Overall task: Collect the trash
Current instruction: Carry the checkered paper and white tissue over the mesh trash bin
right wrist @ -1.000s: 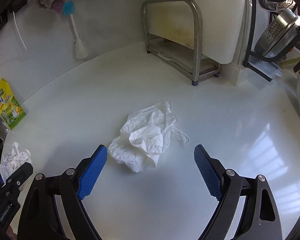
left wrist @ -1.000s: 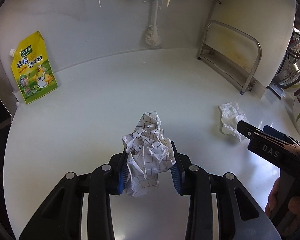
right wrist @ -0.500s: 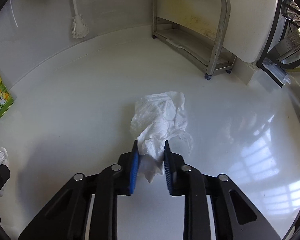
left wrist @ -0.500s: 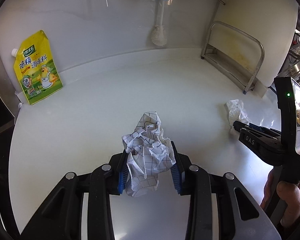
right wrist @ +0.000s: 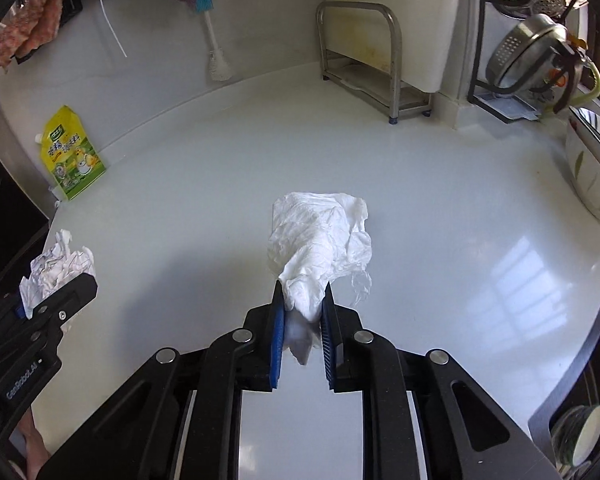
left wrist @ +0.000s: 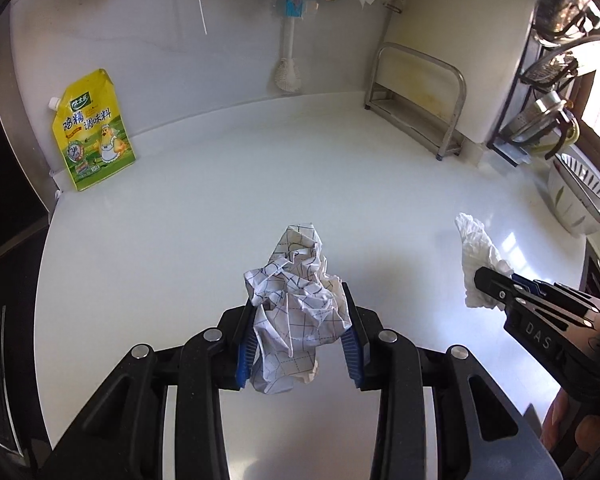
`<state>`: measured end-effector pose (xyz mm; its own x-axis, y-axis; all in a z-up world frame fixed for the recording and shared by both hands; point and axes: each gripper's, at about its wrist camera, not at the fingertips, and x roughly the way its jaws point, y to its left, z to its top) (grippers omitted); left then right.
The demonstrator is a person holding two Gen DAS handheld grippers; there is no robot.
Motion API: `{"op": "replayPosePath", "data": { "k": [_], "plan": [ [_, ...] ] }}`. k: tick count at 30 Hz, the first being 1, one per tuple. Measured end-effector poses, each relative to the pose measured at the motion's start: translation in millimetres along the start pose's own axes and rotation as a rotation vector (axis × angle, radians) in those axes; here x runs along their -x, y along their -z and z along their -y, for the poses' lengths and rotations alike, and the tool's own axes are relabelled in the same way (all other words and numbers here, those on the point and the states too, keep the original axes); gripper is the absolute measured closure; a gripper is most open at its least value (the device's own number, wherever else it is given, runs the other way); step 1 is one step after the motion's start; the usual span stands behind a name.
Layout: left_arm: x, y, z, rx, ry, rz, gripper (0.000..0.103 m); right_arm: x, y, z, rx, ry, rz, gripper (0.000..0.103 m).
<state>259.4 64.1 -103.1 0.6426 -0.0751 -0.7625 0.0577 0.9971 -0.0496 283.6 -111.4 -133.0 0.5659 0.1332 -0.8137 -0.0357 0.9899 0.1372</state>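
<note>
We are gripping the checked paper wad [left wrist: 296, 300] in the left gripper [left wrist: 298, 344] at frame centre, and the white tissue [right wrist: 320, 240] in the right gripper [right wrist: 303, 328], both clamped. Collection is proceeding (no bin visible); next, we judge, both loads need carrying to a bin.

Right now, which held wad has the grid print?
The paper wad in the left gripper: blue grid lines. The tissue in the right gripper is plain white.

Home kitchen. White countertop [left wrist: 228, 208] ran to a white backsplash; a yellow seasoning pouch [left wrist: 94, 130], hanging dish brush [left wrist: 288, 56], steel rack [right wrist: 364, 60] and metal colander [right wrist: 528, 56] stood around it.
</note>
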Motion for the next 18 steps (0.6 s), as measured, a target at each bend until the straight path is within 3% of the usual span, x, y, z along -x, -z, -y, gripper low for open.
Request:
{"op": "replayPosePath", "data": {
  "k": [13,18],
  "plan": [
    [95.5,126.3,81.4,-0.092,0.077,-0.12,0.068,128.7,183.2,54.8,-0.056,0.005,-0.122,0.087],
    [108.6,168.1,110.9,-0.131,0.112,-0.186,0.068,156.3,228.7,72.5,-0.075,0.007,-0.147,0.087]
  ]
}}
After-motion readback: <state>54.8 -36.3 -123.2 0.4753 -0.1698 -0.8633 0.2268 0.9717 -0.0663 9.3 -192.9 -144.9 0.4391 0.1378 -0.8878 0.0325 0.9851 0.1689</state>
